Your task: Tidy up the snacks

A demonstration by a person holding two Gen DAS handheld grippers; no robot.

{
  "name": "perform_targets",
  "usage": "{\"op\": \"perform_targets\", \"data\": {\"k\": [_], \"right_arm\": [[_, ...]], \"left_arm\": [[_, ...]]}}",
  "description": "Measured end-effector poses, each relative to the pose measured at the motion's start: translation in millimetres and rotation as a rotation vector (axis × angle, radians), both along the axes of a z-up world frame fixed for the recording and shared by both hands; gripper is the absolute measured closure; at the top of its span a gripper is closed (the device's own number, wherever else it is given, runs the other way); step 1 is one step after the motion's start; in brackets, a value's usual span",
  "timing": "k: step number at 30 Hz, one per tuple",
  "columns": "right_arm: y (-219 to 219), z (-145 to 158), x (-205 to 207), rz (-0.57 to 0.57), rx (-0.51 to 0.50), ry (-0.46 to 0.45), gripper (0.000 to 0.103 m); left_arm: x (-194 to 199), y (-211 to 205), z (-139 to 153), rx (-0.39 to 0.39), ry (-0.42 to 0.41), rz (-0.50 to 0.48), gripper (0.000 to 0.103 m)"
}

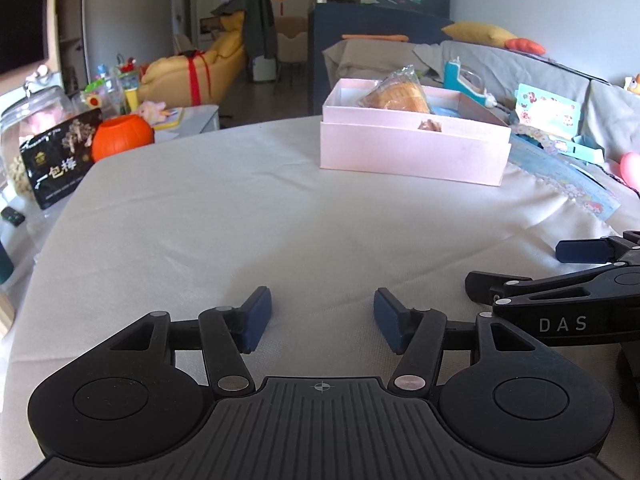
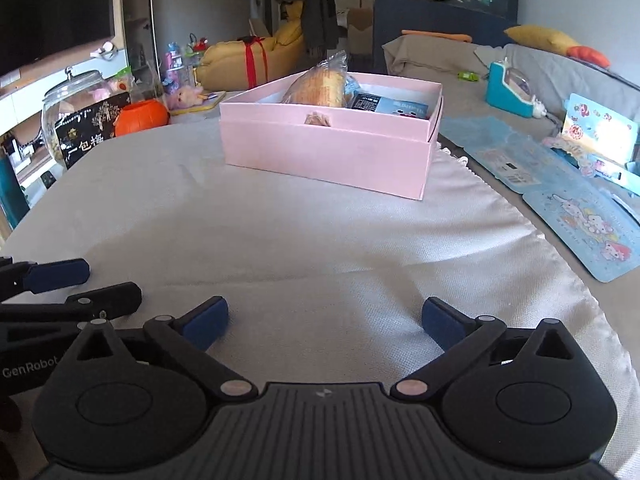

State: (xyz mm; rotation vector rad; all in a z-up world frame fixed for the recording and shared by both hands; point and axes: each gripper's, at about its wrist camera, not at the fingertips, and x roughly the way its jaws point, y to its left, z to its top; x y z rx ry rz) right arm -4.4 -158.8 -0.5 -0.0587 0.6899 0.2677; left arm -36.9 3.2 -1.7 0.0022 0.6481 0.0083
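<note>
A pink box (image 1: 412, 152) (image 2: 324, 152) stands on the far part of the cloth-covered table. Inside it lies a clear-wrapped bread snack (image 1: 396, 92) (image 2: 318, 86), a small brown snack (image 1: 430, 125) (image 2: 318, 119) against the near wall, and a dark-and-blue packet (image 2: 390, 106). My left gripper (image 1: 322, 322) hovers low over the bare cloth, open with nothing between its blue pads. My right gripper (image 2: 324, 322) is beside it, open wide and empty. Each gripper shows at the edge of the other's view: the right one (image 1: 520, 268), the left one (image 2: 100, 280).
A white cloth (image 1: 240, 220) covers the table. At the left edge stand a glass jar (image 1: 24, 120), a black snack bag (image 1: 60, 156) and an orange pumpkin pot (image 1: 122, 136). Blue cartoon cards (image 2: 592, 236) and a teal toy (image 2: 512, 88) lie on the grey sofa to the right.
</note>
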Motion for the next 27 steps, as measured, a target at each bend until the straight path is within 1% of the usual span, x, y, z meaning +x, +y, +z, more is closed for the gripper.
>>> {"op": "perform_targets", "data": {"k": [8,27], "right_arm": [[-3.4,-0.3,-0.1,0.001,0.020,0.002,0.000],[0.1,-0.7,0.5,0.001,0.005,0.003,0.000]], "left_arm": [[1.4,1.6,0.1,-0.009,-0.001,0.002,0.039],[1.2,2.6,0.2,-0.013,-0.001,0.001,0.039]]}}
